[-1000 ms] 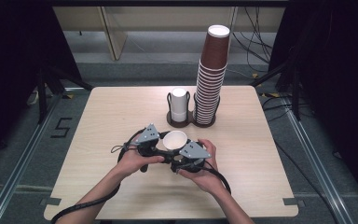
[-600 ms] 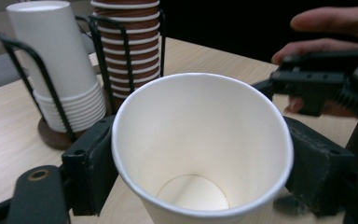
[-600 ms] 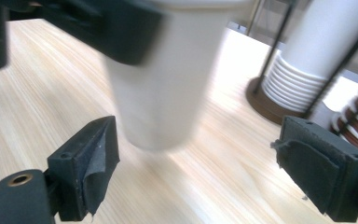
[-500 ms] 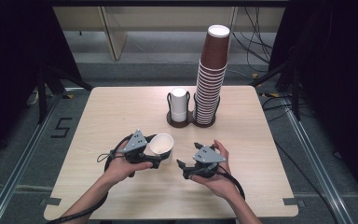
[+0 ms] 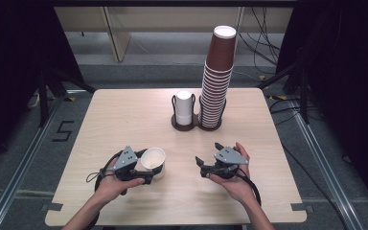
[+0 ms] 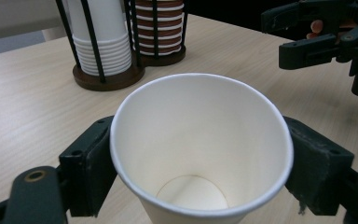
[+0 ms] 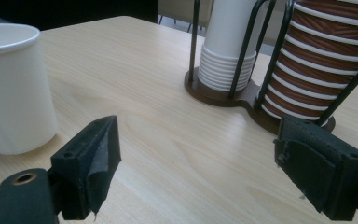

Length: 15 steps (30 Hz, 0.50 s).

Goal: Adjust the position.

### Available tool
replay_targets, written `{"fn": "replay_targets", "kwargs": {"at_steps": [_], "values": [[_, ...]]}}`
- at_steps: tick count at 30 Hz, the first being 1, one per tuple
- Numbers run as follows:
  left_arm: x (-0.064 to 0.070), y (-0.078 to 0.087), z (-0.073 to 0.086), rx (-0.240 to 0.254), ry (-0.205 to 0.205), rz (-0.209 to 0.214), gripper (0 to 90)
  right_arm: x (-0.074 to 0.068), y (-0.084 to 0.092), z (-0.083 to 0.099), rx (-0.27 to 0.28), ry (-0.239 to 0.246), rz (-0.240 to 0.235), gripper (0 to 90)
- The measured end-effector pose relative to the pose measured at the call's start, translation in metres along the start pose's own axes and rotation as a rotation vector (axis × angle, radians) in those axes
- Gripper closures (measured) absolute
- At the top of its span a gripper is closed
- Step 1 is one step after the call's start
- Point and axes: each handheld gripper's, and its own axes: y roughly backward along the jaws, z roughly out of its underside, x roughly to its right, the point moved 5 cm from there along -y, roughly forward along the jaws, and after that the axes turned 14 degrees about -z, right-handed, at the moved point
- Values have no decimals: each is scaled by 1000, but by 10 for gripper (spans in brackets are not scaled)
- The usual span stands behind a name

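Note:
A white paper cup (image 5: 153, 158) stands upright low at the table's front left, its base at or just above the wood. My left gripper (image 5: 154, 169) is shut on it. In the left gripper view both pads press the sides of the cup (image 6: 200, 140), and I look down into it. My right gripper (image 5: 209, 154) is held to the right of the cup, apart from it. Its jaws have just been opening and nothing is between them. In the right gripper view the cup (image 7: 14, 88) sits off to the left, outside my right gripper (image 7: 200, 158).
A dark two-post rack at the back centre holds a short stack of white cups (image 5: 184, 108) and a tall stack of brown cups (image 5: 217, 76). Bare wooden table (image 5: 115, 115) lies between the rack and the hands. The floor around is dark.
The hands have drawn apart. The left gripper carried the cup to the left and lower; the right gripper moved right, away from the cup, with its jaws wider.

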Motion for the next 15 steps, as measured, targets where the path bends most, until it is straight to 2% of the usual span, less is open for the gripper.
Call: {"fn": "replay_targets", "kwargs": {"at_steps": [8,10,13,15], "values": [[-3,1,9,3,37,2,184,0,-2,-1,5,1,9,152],[-3,0,11,-4,40,-2,180,-2,-3,-1,-3,-32,-9,152],[-3,0,12,-2,49,9,168,0,-3,-2,11,2,9,152],[-3,-1,12,6,64,22,154,-3,-3,-1,2,-35,5,153]]}}
